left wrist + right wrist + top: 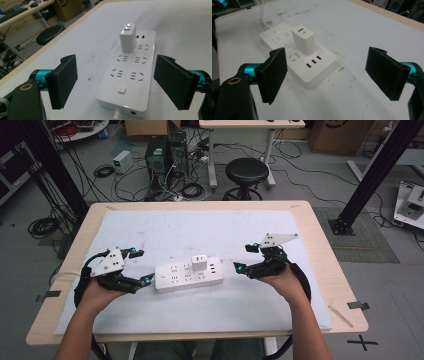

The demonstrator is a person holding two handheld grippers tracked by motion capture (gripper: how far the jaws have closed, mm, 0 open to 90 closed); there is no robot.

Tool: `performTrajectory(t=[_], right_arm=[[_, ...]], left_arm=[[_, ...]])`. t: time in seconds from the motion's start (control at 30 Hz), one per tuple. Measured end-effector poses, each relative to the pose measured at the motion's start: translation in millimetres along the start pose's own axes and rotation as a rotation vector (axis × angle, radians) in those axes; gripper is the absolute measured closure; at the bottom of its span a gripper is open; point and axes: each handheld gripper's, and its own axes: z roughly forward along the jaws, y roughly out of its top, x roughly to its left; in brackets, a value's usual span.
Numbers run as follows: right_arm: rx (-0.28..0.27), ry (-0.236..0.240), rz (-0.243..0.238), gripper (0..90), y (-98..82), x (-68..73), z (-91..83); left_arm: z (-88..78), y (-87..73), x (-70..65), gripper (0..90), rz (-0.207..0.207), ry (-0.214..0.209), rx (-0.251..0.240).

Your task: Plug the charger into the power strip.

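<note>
While the person's two hands rested low on the table, the left gripper (139,266) stood wide open and gripped nothing, its black pads (62,81) spread to either side of the near end of a white power strip (188,275). In the left gripper view that end lay between the jaws without touching either pad. The right gripper (243,258) was just as wide open and empty, aimed at the strip's other end from just beside it; in the right gripper view the left pad (272,75) stood in front of the strip's corner, though I could not tell whether it touched.

The strip lay flat near the middle of a white mat (200,230), long side across the table, with a white plug-in charger (199,261) standing upright in a socket on its far row. A white cord (262,15) left the strip at the left gripper's end.

The mat was scuffed with grey marks and covered most of a pale wooden table (320,250). Beyond the far edge stood a black round stool (246,172), computer towers (164,155) and loose cables on a grey floor, with black frame posts (380,165) at each side.

Bare mat stretched behind the strip to the far edge, and more lay in front of it towards the person.
</note>
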Motion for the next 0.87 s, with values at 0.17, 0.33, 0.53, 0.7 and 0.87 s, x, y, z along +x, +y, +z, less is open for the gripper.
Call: performTrajectory(t=[0.17,0.33,0.53,0.7,0.87], right_arm=[[-0.009,-0.016,0.009,18.1,-6.2,-2.3,-2.7],[-0.003,-0.009,0.009,18.1,-6.6,-3.5,-2.5],[0.006,-0.016,0.004,18.1,-6.0,-4.6,-0.4],[0.006,-0.014,0.009,18.1,-6.6,-6.2,1.0],[0.006,-0.024,0.012,18.1,-6.6,-5.3,1.1]], left_arm=[[0.8,0.9,-0.7,19.2,-0.005,0.004,0.009],[1.8,2.2,-0.6,19.2,-0.005,0.003,0.011],[3.4,1.6,0.2,19.2,-0.011,0.003,0.018],[4.3,0.1,2.9,19.2,-0.016,0.011,0.027],[5.6,-2.8,4.6,19.2,-0.029,0.018,0.03]])
